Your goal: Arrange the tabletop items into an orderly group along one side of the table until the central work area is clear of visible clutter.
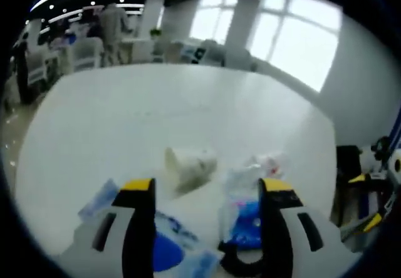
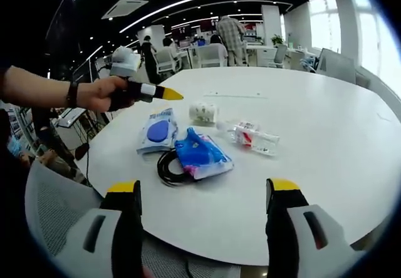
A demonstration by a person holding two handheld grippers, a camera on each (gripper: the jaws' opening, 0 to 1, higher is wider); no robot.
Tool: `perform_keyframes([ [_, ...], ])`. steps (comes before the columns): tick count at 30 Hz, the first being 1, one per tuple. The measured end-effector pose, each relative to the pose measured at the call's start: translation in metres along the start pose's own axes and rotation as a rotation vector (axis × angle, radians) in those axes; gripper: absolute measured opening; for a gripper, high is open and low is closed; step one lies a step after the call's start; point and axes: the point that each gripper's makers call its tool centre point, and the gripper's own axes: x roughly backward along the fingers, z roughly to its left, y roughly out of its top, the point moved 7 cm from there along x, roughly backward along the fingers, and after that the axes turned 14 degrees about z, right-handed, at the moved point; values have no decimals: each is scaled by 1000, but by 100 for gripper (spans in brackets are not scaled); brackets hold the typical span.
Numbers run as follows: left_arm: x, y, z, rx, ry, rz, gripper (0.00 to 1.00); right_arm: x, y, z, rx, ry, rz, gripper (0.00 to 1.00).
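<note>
**Picking the first item from the near-edge cluster**

The left gripper (image 1: 207, 193) hovers with jaws apart above the cluster; the right gripper (image 2: 205, 193) waits, jaws apart and empty, off the table's (image 2: 326, 140) near edge. The blue pouch (image 2: 157, 130), blue packet (image 2: 202, 154), black cable (image 2: 168, 167), paper cup (image 2: 203, 111) and clear bottle (image 2: 249, 134) sit near that edge. Best lower squarely over one item, avoiding its neighbours.
</note>
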Motion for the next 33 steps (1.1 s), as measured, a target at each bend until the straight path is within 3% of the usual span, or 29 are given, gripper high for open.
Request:
perform_keyframes([
  [14, -38, 5, 12, 25, -2, 63, 57, 0, -2, 0, -6, -3, 11, 81],
  [20, -55, 4, 21, 37, 7, 101, 50, -1, -3, 0, 0, -3, 20, 80],
  [33, -74, 6, 24, 81, -7, 114, 39, -1, -3, -2, -4, -11, 24, 80],
])
